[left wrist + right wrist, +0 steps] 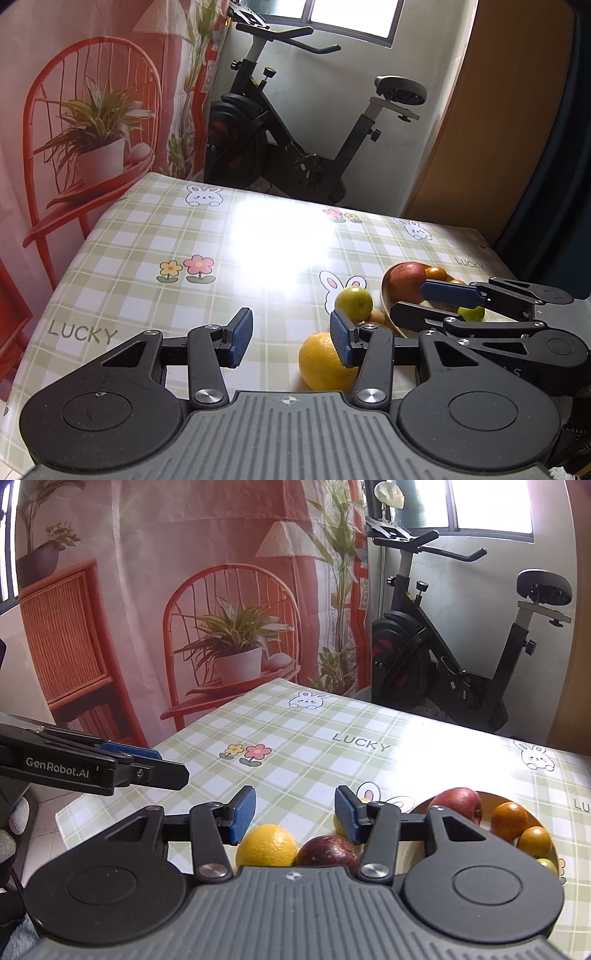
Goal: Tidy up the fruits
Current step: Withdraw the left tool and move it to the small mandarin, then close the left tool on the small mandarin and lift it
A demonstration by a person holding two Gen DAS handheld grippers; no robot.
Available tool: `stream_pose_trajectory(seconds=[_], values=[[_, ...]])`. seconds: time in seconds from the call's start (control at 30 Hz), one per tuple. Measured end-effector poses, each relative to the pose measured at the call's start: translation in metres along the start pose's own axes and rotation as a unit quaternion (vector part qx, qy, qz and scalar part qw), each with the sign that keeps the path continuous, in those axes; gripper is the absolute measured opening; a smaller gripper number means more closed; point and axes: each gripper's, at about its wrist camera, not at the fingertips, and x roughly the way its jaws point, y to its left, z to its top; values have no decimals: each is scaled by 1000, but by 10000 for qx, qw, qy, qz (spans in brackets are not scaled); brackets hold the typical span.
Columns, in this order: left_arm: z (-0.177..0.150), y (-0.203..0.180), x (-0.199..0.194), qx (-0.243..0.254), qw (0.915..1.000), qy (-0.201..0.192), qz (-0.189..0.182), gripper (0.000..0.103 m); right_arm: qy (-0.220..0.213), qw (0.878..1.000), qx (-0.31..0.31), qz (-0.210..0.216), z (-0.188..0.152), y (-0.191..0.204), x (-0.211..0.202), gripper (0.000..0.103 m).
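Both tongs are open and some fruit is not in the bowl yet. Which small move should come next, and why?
Probably lower the right tongs onto the dark red apple just below them. It lies on the table beside the yellow orange, outside the bowl, and both tongs hold nothing.

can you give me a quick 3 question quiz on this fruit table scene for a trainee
1. True or false: the left gripper is shut on the yellow orange.
2. Multiple choice: where does the larger red apple sit? A) in the bowl B) on the bare tablecloth C) between the right gripper's fingers
3. Fill in: two small ______ fruits lie in the bowl beside that apple.

Key
1. False. The left gripper is open and holds nothing; the yellow orange lies on the tablecloth.
2. A.
3. Orange. The right gripper is open too.
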Motion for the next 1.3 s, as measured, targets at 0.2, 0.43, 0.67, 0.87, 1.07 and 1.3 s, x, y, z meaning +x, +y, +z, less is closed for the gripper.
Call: stream_pose_trajectory(seconds=[0.2, 0.43, 0.67, 0.87, 1.07, 1.3], values=[[-13, 17, 5, -125, 9998, 162, -76, 49, 269, 9995, -63, 135, -11, 13, 17, 51], [-22, 27, 18, -189, 9988, 383, -255, 49, 585, 9977, -182, 304, -26, 26, 28, 51], [-27, 29, 29, -162, 9976, 540, -404, 49, 990, 9939, -166, 462, -50, 31, 33, 51], [-34, 27, 45, -186, 9921, 955, -796, 51, 1344, 9896, -145, 493, -64, 31, 44, 51], [-46, 20, 60, -140, 9849, 1331, -1098, 55, 1437, 9883, -110, 498, -70, 28, 47, 47], [-56, 13, 76, -159, 9796, 1558, -1256, 55, 1409, 9883, -175, 563, -70, 31, 47, 40]])
